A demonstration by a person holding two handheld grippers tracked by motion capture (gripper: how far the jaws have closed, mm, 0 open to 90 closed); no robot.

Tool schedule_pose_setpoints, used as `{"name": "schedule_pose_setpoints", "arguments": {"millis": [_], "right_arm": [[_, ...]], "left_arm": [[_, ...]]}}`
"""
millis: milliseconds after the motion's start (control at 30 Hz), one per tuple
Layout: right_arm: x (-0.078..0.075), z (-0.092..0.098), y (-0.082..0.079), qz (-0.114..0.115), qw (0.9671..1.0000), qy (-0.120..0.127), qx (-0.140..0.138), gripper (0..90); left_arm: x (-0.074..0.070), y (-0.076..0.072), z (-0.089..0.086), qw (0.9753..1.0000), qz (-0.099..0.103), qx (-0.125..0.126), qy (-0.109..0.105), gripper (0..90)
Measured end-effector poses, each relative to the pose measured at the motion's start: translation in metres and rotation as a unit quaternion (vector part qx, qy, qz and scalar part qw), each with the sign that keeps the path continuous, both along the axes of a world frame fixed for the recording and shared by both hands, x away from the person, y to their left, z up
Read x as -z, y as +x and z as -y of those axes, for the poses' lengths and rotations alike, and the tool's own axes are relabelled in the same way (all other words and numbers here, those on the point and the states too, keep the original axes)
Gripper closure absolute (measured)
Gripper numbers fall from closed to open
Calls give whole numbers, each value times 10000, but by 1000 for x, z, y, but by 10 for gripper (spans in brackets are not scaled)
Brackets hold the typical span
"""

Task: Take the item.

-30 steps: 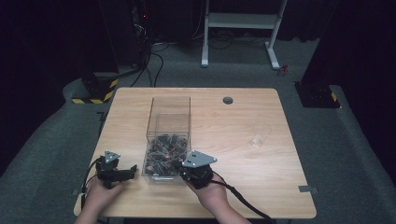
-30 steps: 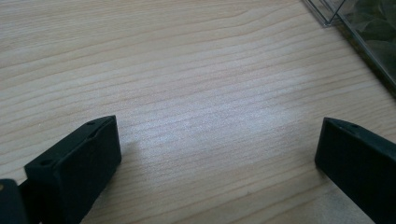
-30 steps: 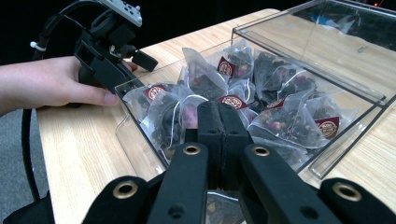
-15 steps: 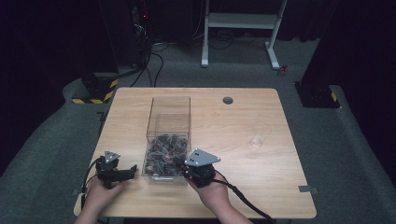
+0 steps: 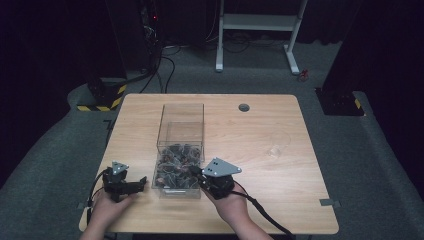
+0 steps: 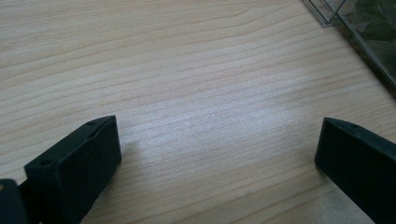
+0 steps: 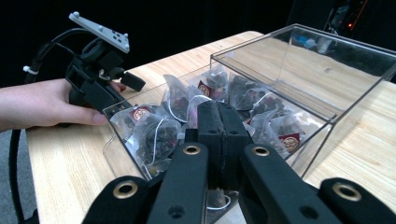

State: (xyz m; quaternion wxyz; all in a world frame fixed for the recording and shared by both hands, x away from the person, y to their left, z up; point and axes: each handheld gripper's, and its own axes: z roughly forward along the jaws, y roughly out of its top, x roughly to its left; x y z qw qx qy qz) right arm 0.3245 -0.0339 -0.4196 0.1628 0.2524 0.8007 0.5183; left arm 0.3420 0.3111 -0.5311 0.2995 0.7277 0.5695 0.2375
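Pressing together with no gap between them, the two black jaws of the right gripper [image 7: 219,122] are seen at the near open end of the clear rectangular plastic box [image 7: 299,70]. Whether a string or a bag corner is pinched between them cannot be told; a thin white loop shows just under the jaws. The jaws are pointed into the heap of translucent pyramid tea bags with dark leaves and small round red tags [image 7: 154,128], which lies in the near part of the box. The far part of the box is bare.

The bags are judged very light, soft and crushable. The mesh is thin and could tear if squeezed hard or dragged. The bags are piled loosely and the strings are tangled, so more than one may be lifted at once. A hold is best taken on a top corner or on the string and tag of a bag lying uppermost, not on the leaf-filled belly. The box walls are stiff and smooth, and the box could slide on the table if pushed.

The left gripper [image 5: 121,183] is held with jaws wide apart, low over the light wooden table [image 6: 187,79], just beside the box's left wall and clear of it. Nothing is between its jaws. In the high view both grippers are at the table's near edge, the box between them.
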Motion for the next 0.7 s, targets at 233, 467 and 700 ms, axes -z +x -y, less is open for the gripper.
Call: {"name": "schedule_pose_setpoints", "arguments": {"millis": [233, 467, 700], "right_arm": [[-3, 5, 1, 73, 9999, 30, 76, 900], [-7, 12, 2, 140, 9997, 82, 183, 900], [-10, 19, 4, 190, 9993, 135, 283, 900]], "left_arm": [[0, 0, 0, 10000, -1, -1, -3, 5], [0, 0, 0, 10000, 0, -1, -2, 5], [0, 0, 0, 10000, 0, -1, -2, 5]]}}
